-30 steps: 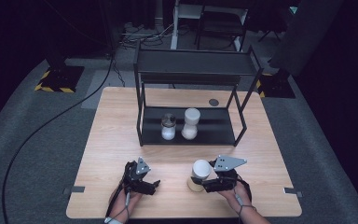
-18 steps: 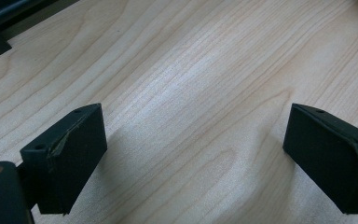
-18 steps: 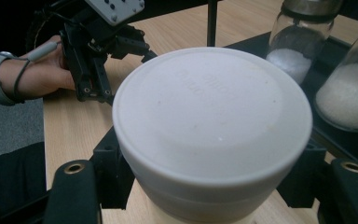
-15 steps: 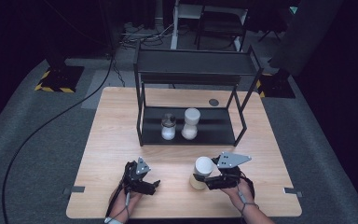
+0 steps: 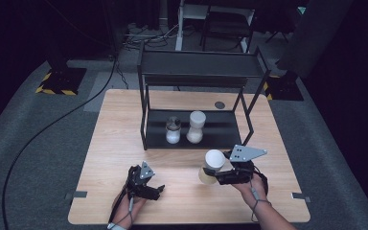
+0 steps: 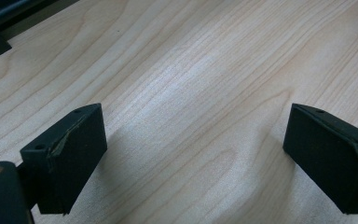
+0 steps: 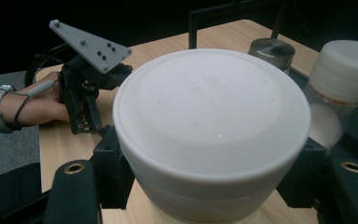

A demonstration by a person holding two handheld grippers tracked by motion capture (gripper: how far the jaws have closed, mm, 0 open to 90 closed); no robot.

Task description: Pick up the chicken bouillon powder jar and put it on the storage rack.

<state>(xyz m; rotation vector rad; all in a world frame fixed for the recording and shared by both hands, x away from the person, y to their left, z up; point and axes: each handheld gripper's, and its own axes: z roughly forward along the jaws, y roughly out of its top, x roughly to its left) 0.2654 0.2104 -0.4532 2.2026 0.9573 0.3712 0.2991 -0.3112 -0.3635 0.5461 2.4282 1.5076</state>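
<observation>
High view. The right gripper (image 5: 210,175) sits over the near right part of the wooden table (image 5: 115,120), jaws pointing to the person's left and clamped on a jar with a white lid (image 5: 212,165). The jar stands upright, long axis vertical, lid up, pale contents below the lid. It is in front of the black two-tier shelf (image 5: 201,72), near its front edge and apart from it. The grey three-cornered plate rides on top of this gripper. The left gripper (image 5: 157,190) lies low on the near left of the table, held in the person's hand, well apart from the jar. On the shelf's lower tier stand a small glass jar with a metal lid (image 5: 173,130) and, just beside it, a taller white-capped jar (image 5: 196,126), both upright.

Left gripper view. The two black jaws stand wide apart with bare wood grain between them. They pinch nothing. A dark corner of the shelf frame shows at the top left.

Right gripper view. The white lid fills the middle, and the black jaws press against the jar's sides from left and right just beneath the lid's rim. Faint raised lettering crosses the lid top, too weak to read. Beyond, at right, are the metal-lidded jar (image 7: 271,49) and the white-capped jar (image 7: 345,88), with white powder showing through its clear wall. At left, farther off, the other hand holds the left gripper (image 7: 86,126) down by the table.
</observation>
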